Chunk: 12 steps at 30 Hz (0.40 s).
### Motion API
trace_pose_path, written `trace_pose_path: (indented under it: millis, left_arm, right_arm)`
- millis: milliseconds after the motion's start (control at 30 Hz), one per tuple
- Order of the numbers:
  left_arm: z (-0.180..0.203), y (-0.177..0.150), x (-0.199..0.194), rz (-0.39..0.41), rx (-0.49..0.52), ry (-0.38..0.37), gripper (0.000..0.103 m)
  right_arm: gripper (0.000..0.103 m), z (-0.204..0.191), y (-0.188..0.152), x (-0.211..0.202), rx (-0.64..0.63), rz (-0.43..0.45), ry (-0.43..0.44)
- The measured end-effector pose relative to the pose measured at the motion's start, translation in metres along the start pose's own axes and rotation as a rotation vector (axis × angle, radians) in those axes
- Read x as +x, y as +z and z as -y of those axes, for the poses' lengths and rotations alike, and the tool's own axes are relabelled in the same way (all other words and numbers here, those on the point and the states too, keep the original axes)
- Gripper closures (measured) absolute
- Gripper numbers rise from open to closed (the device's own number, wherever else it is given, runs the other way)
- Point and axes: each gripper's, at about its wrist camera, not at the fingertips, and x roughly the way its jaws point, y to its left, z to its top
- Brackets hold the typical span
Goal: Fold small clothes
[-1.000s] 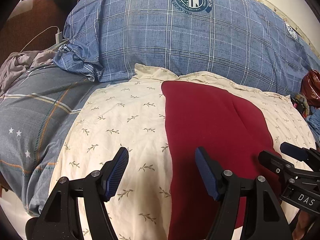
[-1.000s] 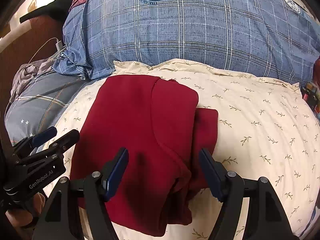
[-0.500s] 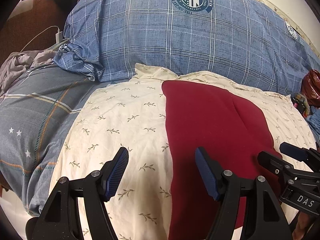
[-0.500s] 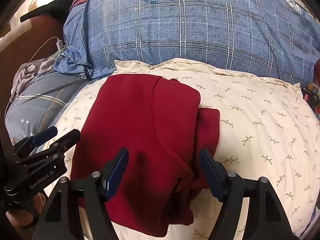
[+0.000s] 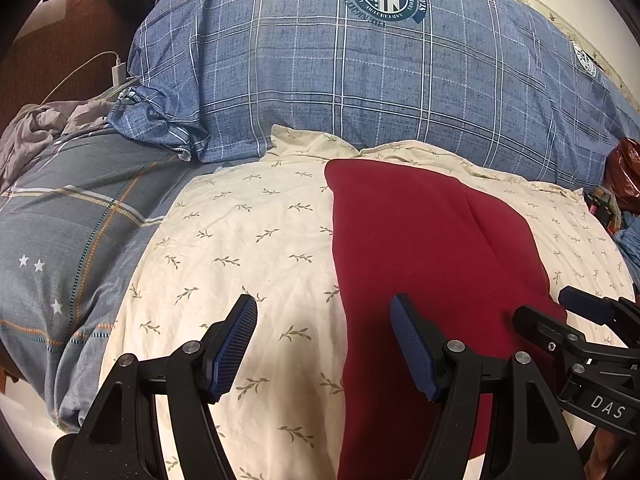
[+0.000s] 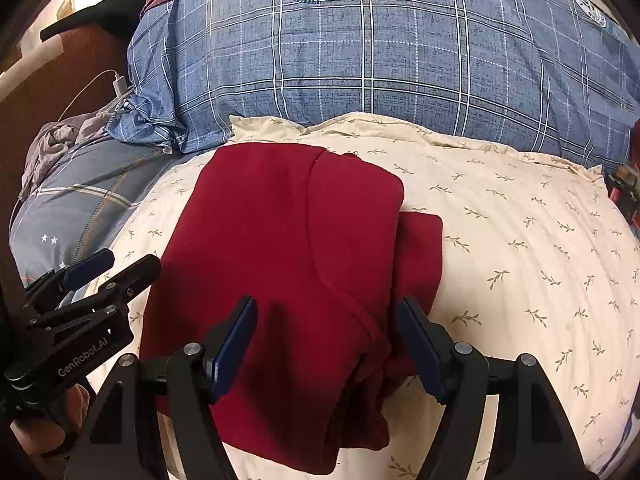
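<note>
A dark red garment (image 6: 288, 248) lies folded in layers on a cream cloth with a leaf print (image 6: 520, 240); it also shows in the left wrist view (image 5: 420, 240). My left gripper (image 5: 324, 344) is open and empty, over the garment's left edge and the cream cloth (image 5: 248, 248). My right gripper (image 6: 326, 344) is open and empty, just above the garment's near end. Each gripper shows in the other's view: the right one (image 5: 576, 332) and the left one (image 6: 92, 280), both open.
A large blue plaid pillow (image 5: 360, 80) lies behind the cream cloth. A grey-blue checked sheet (image 5: 72, 232) is on the left, with crumpled grey cloth (image 5: 36, 132) and a white charger with cable (image 5: 118, 70). A red bag (image 5: 624, 172) sits at far right.
Nearly nothing differs. The right wrist view has shifted slightly, so the red garment sits a touch lower in it. Both grippers stay open.
</note>
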Motion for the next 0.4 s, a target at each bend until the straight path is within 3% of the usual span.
trace_pose_path:
  millis: [400]
  left_arm:
    - [-0.005,0.0011,0.0056,-0.011,-0.014,-0.039,0.034]
  right_arm:
    - [0.029,0.0048,0.0012,0.0028,0.006,-0.004,0.014]
